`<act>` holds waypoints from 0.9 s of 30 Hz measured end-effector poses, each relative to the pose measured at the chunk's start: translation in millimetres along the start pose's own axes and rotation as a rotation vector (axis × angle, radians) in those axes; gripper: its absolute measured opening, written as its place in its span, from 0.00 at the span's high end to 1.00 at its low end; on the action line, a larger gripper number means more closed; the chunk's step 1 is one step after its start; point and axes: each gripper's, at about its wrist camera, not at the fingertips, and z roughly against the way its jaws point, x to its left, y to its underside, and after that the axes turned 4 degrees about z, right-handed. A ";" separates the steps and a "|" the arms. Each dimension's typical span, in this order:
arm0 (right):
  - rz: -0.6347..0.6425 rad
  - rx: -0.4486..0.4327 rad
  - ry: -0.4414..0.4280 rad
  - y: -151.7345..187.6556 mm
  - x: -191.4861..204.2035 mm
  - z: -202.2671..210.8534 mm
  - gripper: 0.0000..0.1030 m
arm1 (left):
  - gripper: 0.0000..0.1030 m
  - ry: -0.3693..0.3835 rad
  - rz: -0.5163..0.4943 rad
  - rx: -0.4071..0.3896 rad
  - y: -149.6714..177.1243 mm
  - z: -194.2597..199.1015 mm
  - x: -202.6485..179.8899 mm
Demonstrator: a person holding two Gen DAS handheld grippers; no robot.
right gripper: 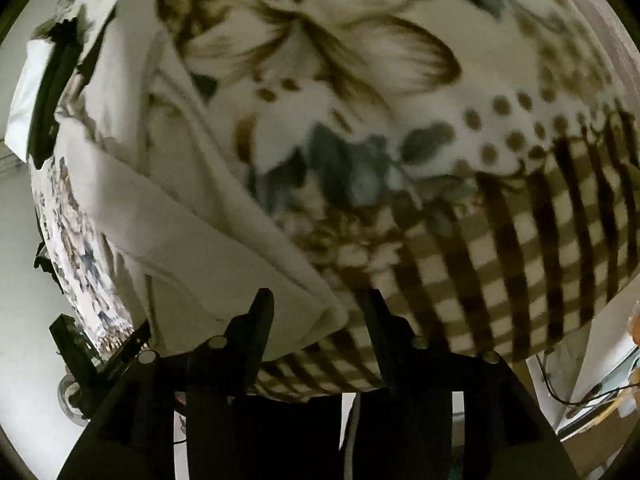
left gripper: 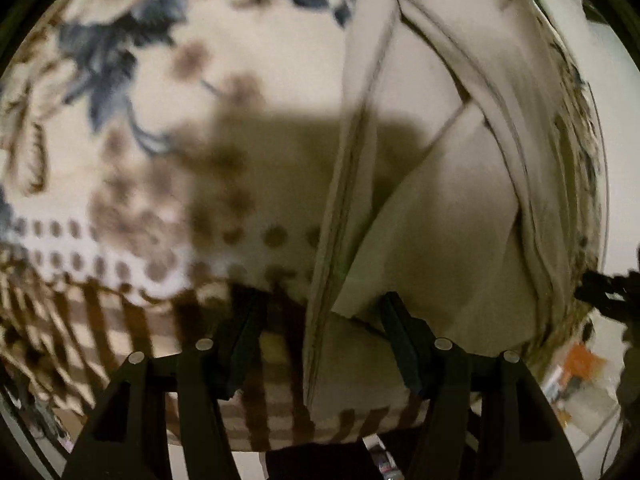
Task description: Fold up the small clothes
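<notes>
A cream-white garment (left gripper: 432, 216) lies partly folded on a flower-patterned blanket (left gripper: 224, 60). In the left wrist view my left gripper (left gripper: 320, 300) is open, its two black fingers astride the garment's near left edge. In the right wrist view the same garment (right gripper: 200, 232) lies at the left, with its near corner between the fingers of my right gripper (right gripper: 314, 300), which is open. The left gripper's body (right gripper: 52, 92) shows at the far left of the right wrist view. I cannot tell whether the fingers touch the cloth.
The blanket (right gripper: 440, 100) has brown checks and dots along its near edge (right gripper: 500, 248). Beyond the edge are pale floor (right gripper: 32, 280), cardboard and cables (right gripper: 592, 396) at the right, and an orange thing (left gripper: 580, 364) on the floor.
</notes>
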 end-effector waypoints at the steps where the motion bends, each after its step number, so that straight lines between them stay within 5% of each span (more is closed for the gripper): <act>1: 0.000 0.013 -0.010 -0.6 -2.9 -3.8 0.52 | 0.44 0.008 -0.008 0.009 -0.4 -2.7 -0.5; 8: -0.001 0.099 -0.069 5.3 -10.1 -41.1 0.52 | 0.44 0.045 0.003 0.017 -6.5 -0.6 11.2; 18: 0.020 0.081 -0.121 7.8 -26.5 -38.3 0.52 | 0.45 0.103 0.038 0.068 21.5 -15.2 15.8; 20: 0.046 0.060 -0.107 9.3 -25.7 -36.7 0.61 | 0.46 0.109 0.042 0.049 21.0 -15.4 13.3; 21: 0.047 0.049 -0.111 11.6 -22.1 -36.1 0.69 | 0.49 0.112 0.040 0.037 20.6 -14.4 11.1; 23: 0.046 0.040 -0.123 16.8 -20.7 -33.8 0.90 | 0.76 0.088 0.026 0.023 19.6 -7.8 2.1; 24: 0.047 0.032 -0.123 17.8 -18.3 -33.0 0.91 | 0.88 0.068 0.021 0.019 21.2 -6.5 0.5; 27: 0.045 0.010 -0.126 22.1 -19.2 -26.1 0.93 | 0.93 0.099 0.082 0.022 20.7 0.9 7.1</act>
